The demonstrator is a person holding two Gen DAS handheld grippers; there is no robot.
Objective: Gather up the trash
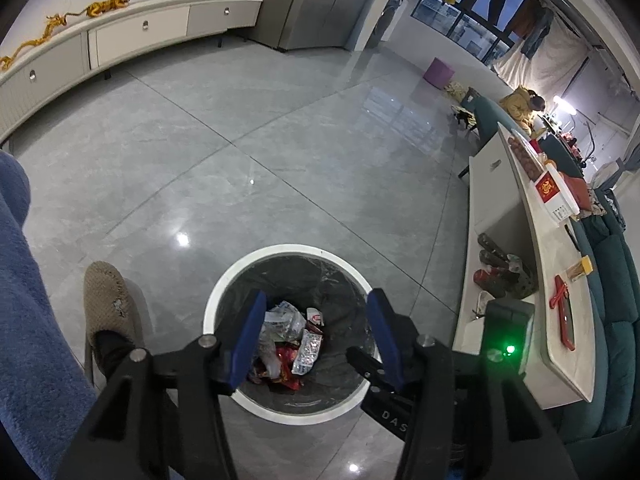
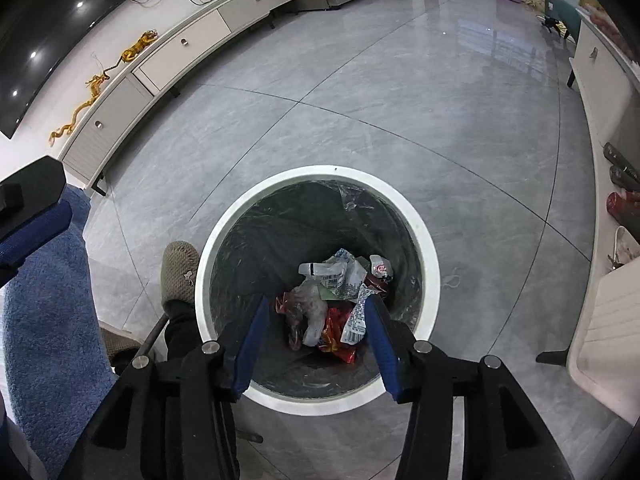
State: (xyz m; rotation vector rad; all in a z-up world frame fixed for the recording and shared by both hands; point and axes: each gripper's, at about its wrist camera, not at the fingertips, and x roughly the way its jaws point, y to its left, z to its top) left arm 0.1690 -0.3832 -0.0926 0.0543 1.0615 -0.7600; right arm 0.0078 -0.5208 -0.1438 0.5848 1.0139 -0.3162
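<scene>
Left tool, right tool spread, empty, above upright bin; wrappers jumbled inside.

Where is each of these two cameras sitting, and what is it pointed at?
Left wrist view: sits on the left gripper, looks steeply down into the trash bin; a slippered foot and blue sleeve show.
Right wrist view: sits on the right gripper, looks down into the same bin; foot and sleeve show.
Shared: bin, wrappers, grey floor, long cabinet. Both grippers open, empty.
</scene>
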